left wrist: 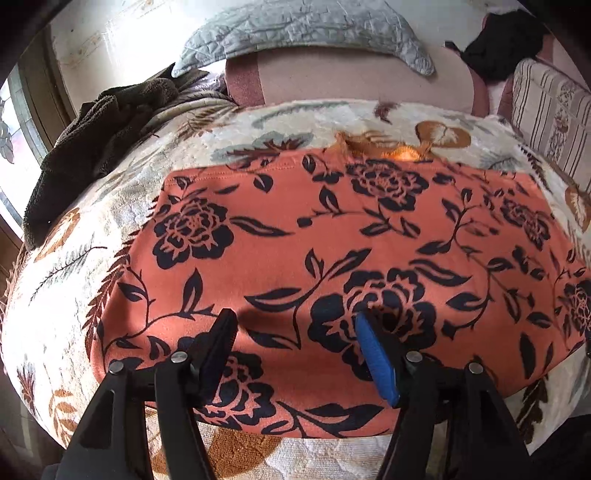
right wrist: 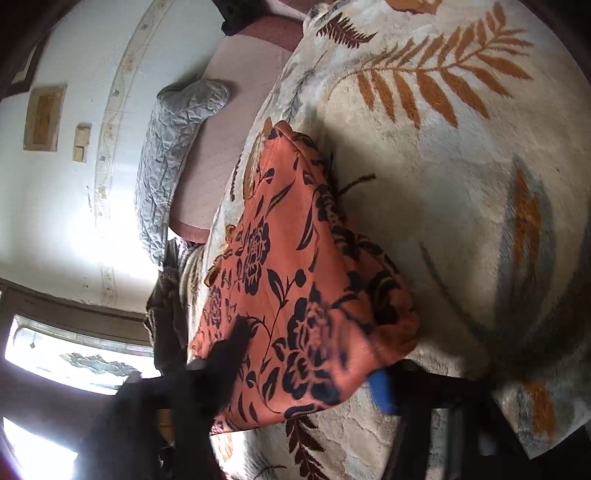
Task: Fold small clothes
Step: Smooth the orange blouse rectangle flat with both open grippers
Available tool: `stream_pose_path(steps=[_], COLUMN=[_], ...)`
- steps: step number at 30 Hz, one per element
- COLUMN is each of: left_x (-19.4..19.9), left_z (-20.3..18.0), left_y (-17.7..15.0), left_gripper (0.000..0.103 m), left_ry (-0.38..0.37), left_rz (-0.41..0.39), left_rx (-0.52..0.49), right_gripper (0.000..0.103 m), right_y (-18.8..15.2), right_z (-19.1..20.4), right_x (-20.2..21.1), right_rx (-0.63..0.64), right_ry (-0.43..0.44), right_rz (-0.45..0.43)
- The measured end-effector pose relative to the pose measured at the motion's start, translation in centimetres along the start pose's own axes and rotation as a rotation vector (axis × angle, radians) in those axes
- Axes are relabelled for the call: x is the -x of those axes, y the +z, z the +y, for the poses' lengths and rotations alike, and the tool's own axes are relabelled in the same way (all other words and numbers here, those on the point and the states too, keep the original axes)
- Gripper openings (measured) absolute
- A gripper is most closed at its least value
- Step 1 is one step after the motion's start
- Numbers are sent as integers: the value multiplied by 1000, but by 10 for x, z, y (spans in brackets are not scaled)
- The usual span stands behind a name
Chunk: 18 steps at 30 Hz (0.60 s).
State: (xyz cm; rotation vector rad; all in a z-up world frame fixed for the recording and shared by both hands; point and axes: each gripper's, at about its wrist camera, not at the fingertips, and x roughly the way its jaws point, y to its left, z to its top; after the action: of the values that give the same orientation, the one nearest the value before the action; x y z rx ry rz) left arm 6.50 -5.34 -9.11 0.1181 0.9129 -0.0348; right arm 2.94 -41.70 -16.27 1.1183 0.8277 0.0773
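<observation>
An orange garment (left wrist: 295, 236) with black flowers lies folded flat on a cream leaf-print blanket (left wrist: 110, 206). My left gripper (left wrist: 295, 321) hovers low over its near half and is open, with one black finger (left wrist: 225, 332) and one blue-padded finger (left wrist: 373, 354) standing apart and nothing pinched. In the right wrist view the garment (right wrist: 295, 258) is seen from its end. My right gripper (right wrist: 310, 365) straddles that end, and the cloth bunches and fills the gap from the black finger (right wrist: 229, 347) to the blue pad (right wrist: 380, 395). That part is blurred.
A dark brown towel (left wrist: 92, 147) lies heaped at the blanket's left edge. Behind are a grey quilted pillow (left wrist: 295, 33), a pink sheet (left wrist: 351, 81), a striped cushion (left wrist: 546, 110) and a black cloth (left wrist: 506, 40). A bright window (right wrist: 74, 354) is on the left.
</observation>
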Motion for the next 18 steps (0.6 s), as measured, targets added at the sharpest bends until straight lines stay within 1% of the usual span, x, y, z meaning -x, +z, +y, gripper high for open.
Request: stream_pose_path(steps=[1, 2, 5, 6, 7, 8, 9, 10, 11, 12, 13, 14, 15, 16, 17, 18], left_x=[7, 12, 21, 19, 16, 9, 2, -7, -15, -17, -17, -17, -17, -17, -17, -18], left_z=[-1, -3, -5, -7, -10, -15, -19, -24, -28, -29, -29, -30, -30, -30, -29, -28], left_y=[3, 5, 10, 11, 10, 10, 8, 6, 4, 1, -1, -2, -2, -3, -3, -2], left_gripper=[67, 67, 68, 68, 67, 68, 68, 68, 68, 68, 68, 68, 68, 69, 69, 69], left_ry=[-3, -7, -23, -23, -24, -27, -25, -21, -14, -7, -5, -3, -3, -7, -10, -12], left_rz=[-27, -50, -88, -87, -75, -53, -26, 8, 38, 34, 20, 14, 12, 12, 13, 14], left_rx=[-1, -9, -10, -8, -12, -22, -34, -52, -70, -75, -77, -82, -84, -81, -77, -76], right_gripper=[15, 14, 12, 11, 11, 12, 17, 17, 20, 32, 40, 67, 80, 80, 80, 80], right_y=[2, 2, -8, -13, -16, -16, -14, -12, -10, -7, -5, -3, 1, 8, 18, 31], right_z=[2, 10, 56, 65, 63, 51, 31, 10, -1, -2, 2, 5, 8, 11, 13, 14], right_x=[-3, -2, 20, 27, 26, 16, 0, -7, 5, 14, 24, 33, 42, 46, 45, 39], right_rx=[-6, 23, 220, 263, 283, 277, 242, 168, 98, 80, 100, 123, 140, 158, 175, 186], right_ry=[-11, -26, -85, -120, -164, -228, -294, -260, -174, -169, -179, -186, -188, -179, -146, -101], right_rz=[14, 3, -89, -128, -142, -105, -17, 40, 4, -12, -40, -69, -105, -124, -113, -83])
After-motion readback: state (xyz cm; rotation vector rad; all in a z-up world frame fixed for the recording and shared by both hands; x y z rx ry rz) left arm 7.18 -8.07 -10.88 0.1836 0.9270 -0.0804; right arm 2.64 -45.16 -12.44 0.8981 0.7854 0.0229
